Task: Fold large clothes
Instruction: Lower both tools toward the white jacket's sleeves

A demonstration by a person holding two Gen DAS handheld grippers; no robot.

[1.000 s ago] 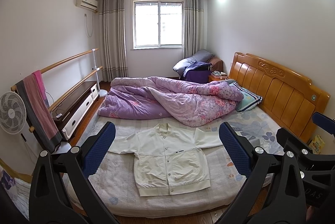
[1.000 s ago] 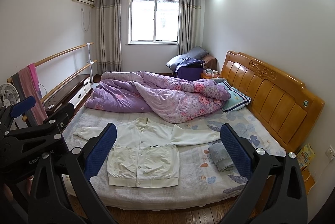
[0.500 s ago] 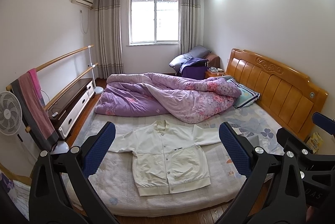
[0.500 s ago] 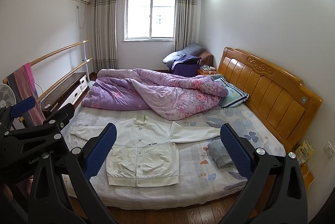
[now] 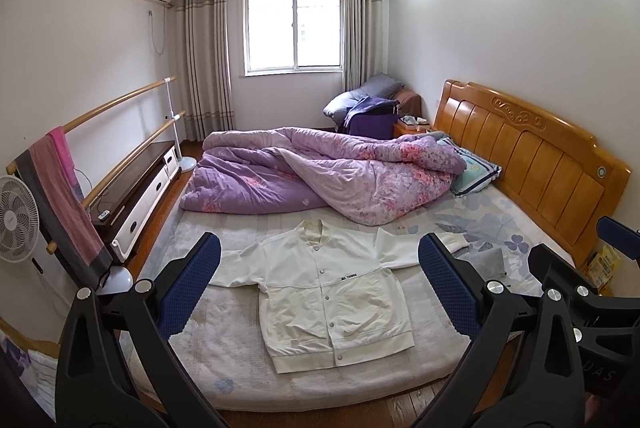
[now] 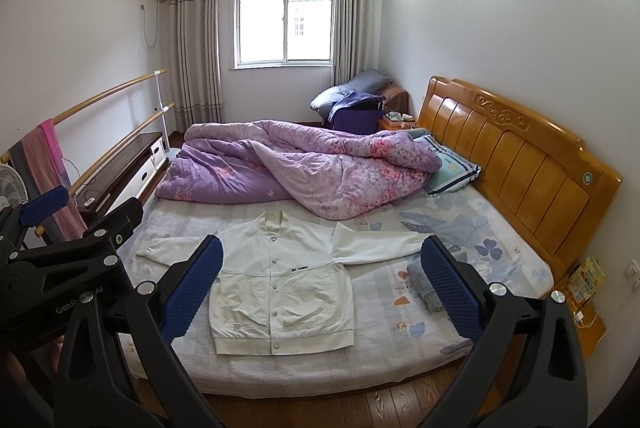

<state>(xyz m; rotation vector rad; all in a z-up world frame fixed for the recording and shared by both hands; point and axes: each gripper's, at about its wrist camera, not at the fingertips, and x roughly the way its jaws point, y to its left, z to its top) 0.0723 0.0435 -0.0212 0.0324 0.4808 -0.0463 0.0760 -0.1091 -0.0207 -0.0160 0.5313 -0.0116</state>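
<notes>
A white jacket lies flat, front up, sleeves spread, on the bed near its front edge. The left gripper and right gripper hang well above it, fingers spread, empty. It looks soft and light; sleeve cuffs or hem corners suit gripping. The fingers hide parts of both sleeves.

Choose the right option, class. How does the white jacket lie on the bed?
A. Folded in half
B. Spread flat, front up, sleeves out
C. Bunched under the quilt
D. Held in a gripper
B: the white jacket lies spread flat, snaps visible, both sleeves stretched sideways.
</notes>
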